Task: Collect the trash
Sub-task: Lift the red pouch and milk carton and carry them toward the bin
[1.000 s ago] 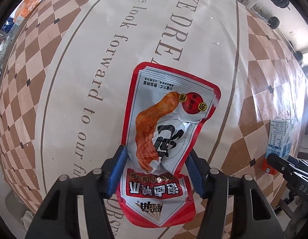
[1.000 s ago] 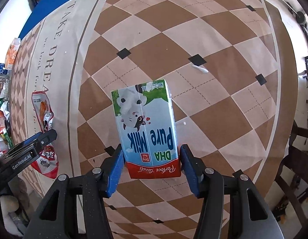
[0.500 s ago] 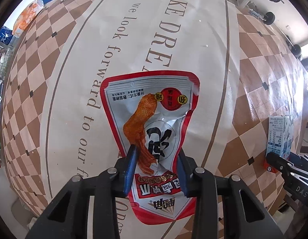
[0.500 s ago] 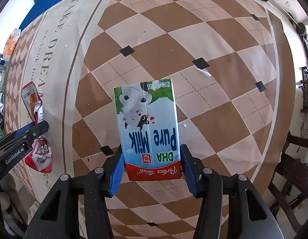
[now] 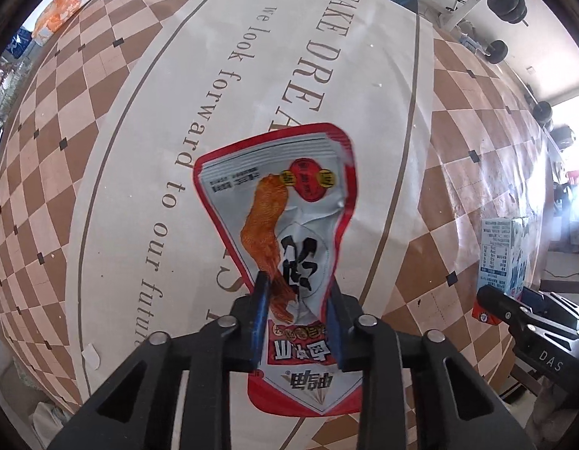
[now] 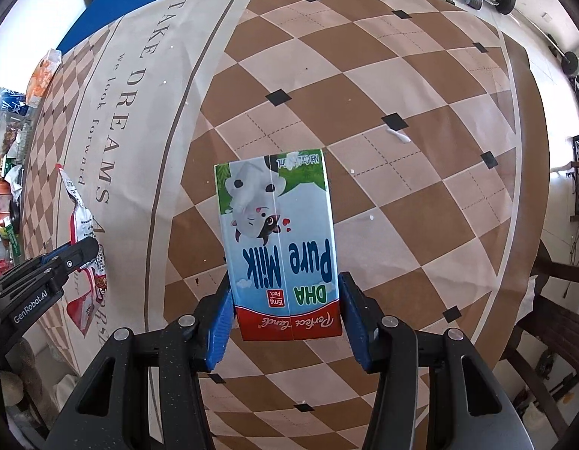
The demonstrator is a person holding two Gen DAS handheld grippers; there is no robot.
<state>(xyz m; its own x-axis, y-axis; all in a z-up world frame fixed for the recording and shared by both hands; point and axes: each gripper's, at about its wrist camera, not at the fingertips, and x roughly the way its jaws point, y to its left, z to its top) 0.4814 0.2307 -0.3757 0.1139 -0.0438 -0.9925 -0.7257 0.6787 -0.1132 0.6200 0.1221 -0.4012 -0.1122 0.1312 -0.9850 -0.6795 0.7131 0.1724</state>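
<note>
My left gripper [image 5: 297, 292] is shut on a red and white snack wrapper [image 5: 285, 210] and holds it lifted above the checked tablecloth [image 5: 102, 120]. My right gripper [image 6: 285, 292] is shut on a blue "Pure Milk" carton [image 6: 278, 240], held above the cloth [image 6: 364, 75]. The carton also shows at the right edge of the left wrist view [image 5: 503, 255]. The wrapper and left gripper show at the left of the right wrist view [image 6: 83, 232].
An orange and white packet [image 5: 62, 7] lies at the table's far left corner. Assorted packets and bottles [image 6: 4, 195] crowd the left table edge. A dark wooden chair [image 6: 552, 300] stands to the right. Dumbbells [image 5: 510, 0] sit on the floor beyond.
My left gripper closed on the wrapper and lifted it off the cloth. My right gripper tightened on the carton and raised it slightly.
</note>
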